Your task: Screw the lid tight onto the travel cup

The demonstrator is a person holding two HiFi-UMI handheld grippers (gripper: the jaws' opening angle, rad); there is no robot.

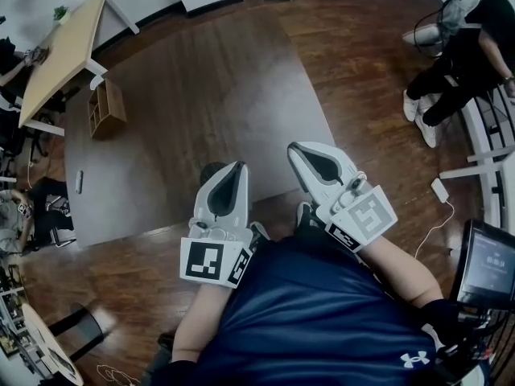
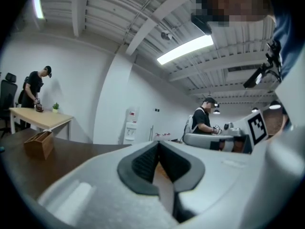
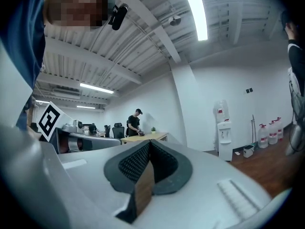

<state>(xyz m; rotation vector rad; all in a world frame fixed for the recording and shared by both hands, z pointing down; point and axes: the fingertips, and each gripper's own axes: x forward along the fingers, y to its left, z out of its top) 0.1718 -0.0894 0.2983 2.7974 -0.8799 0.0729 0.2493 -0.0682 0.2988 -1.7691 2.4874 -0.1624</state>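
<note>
Both tongs are pinched together with nothing in them. The left tongs (image 1: 232,175) and right tongs (image 1: 310,158) sit side by side at lower centre, tips at the near edge of the big dark tabletop (image 1: 201,95). Loads of bare surface ahead, with just a wooden box (image 1: 105,108) at its upper left. Can't spot the travel cup or lid anywhere.

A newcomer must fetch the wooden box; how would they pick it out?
Find the big dark rectangular surface in mid-room. Near its far left corner, beside the light wooden table, stands the wooden box. It is brown with open compartments, unlike the small pale object nearby.
</note>
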